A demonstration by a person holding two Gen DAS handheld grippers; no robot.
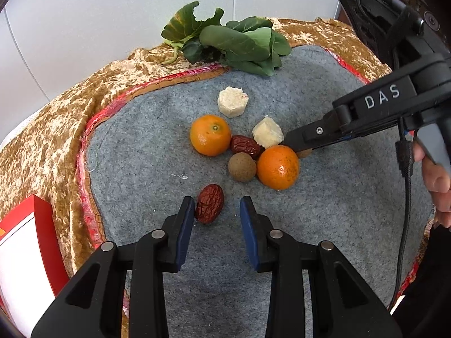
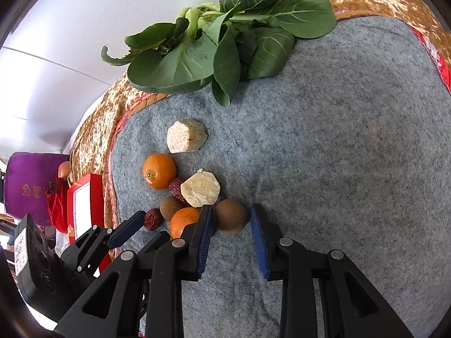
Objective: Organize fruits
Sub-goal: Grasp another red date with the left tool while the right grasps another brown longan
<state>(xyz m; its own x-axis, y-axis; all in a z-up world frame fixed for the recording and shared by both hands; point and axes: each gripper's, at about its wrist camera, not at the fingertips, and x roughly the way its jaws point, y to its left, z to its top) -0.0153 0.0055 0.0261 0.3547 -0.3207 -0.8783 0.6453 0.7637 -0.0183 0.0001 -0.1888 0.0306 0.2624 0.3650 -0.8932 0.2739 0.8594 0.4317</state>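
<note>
- Between the blue pads of the right gripper [image 2: 231, 221], at the lower middle of the right wrist view, sits a round brown fruit, perhaps a longan [image 2: 231, 217].
- Its left side lies against the left pad, while a thin gap shows at the right pad, so the jaws stand partly open and I judge that they do not squeeze it yet.
- At the lower middle of the left wrist view, the left gripper [image 1: 217, 207] has its jaws partly open too, and it holds nothing.
- A dried red date [image 1: 210, 203] lies just beside its left pad, perhaps touching, with its long axis running up the frame, almost along the fingers.
- So the date is off centre toward the left finger; my judgement is that this gripper must shift a little left before it closes.
- Both grippers point steeply down at the grey felt mat [image 1: 324, 197], and a hand [image 1: 435, 177] shows at the right edge of the left view on the trigger of the right tool.
- Other fruits are clustered at the middle of the mat: two mandarins [image 1: 210, 134] [image 1: 277, 166], a second date [image 1: 244, 144], a second brown fruit [image 1: 242, 166] and two pale cut pieces [image 1: 232, 101].
- Leafy greens [image 1: 236, 42] lie at the upper edge of the mat, well apart from the cluster.
</note>
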